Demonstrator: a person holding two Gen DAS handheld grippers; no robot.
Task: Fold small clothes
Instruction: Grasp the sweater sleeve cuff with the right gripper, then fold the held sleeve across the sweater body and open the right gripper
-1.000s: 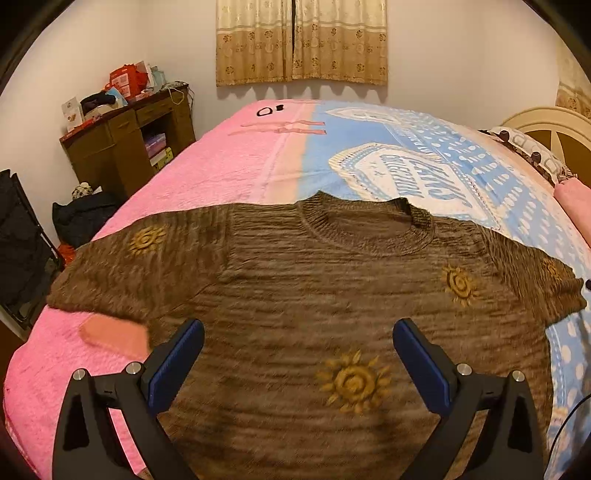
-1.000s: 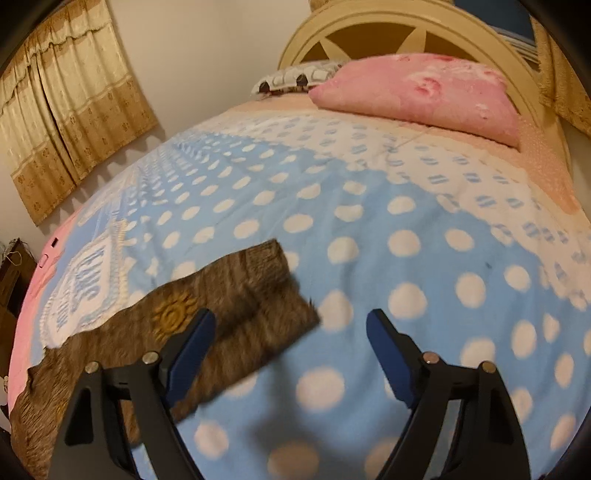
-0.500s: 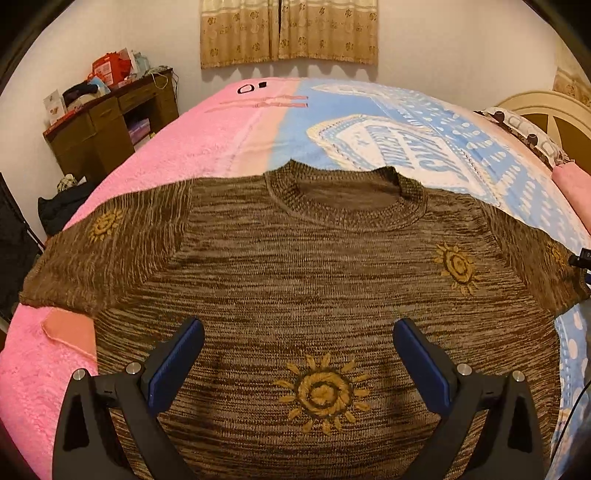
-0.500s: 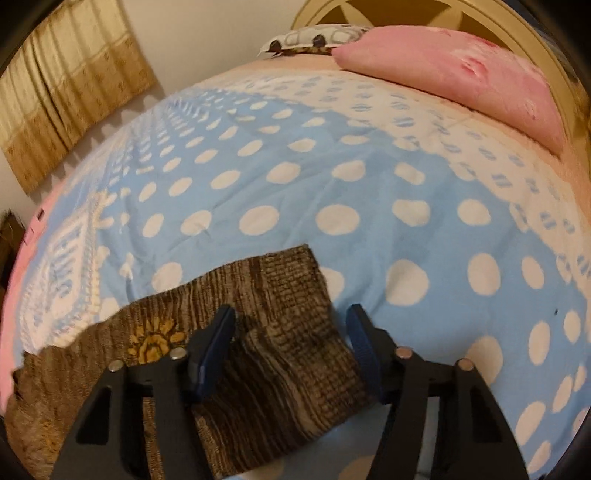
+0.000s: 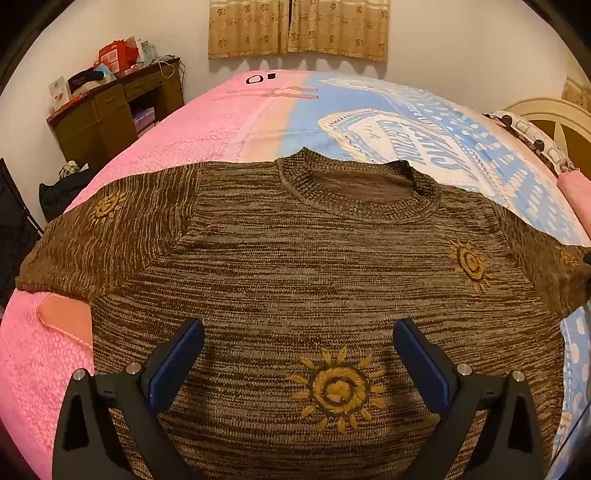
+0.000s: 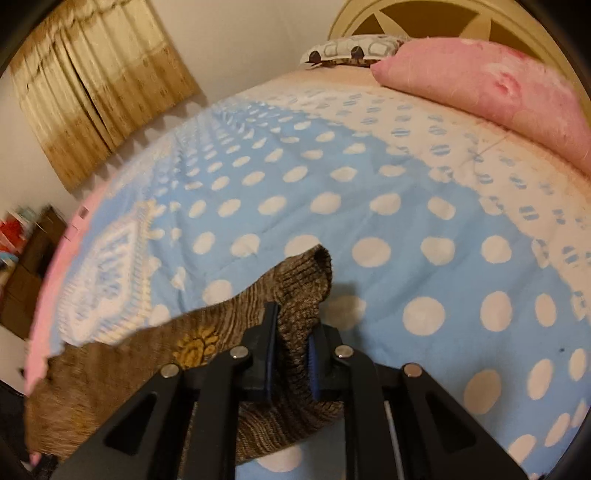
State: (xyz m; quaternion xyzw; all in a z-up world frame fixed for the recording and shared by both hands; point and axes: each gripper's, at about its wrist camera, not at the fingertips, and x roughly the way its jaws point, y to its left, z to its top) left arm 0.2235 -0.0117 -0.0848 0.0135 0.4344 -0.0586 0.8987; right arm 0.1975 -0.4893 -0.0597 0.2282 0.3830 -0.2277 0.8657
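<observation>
A brown knit sweater (image 5: 295,266) with yellow sun motifs lies flat and spread out on the bed, neck away from me, both sleeves out to the sides. My left gripper (image 5: 295,354) is open and empty, hovering over the sweater's lower chest, a sun motif between its blue pads. My right gripper (image 6: 291,350) is shut on the cuff end of the sweater's right sleeve (image 6: 295,295) and lifts it slightly off the blanket; the cuff sticks up beyond the fingertips.
The bed carries a pink and blue polka-dot blanket (image 6: 369,206). A pink pillow (image 6: 498,92) and the cream headboard (image 6: 406,18) are at the head. A wooden desk (image 5: 110,110) with clutter stands left of the bed, curtains (image 5: 295,29) behind.
My right gripper moved onto the sleeve end, closed on it and raised it. My left gripper drifted forward over the sweater and stayed open.
</observation>
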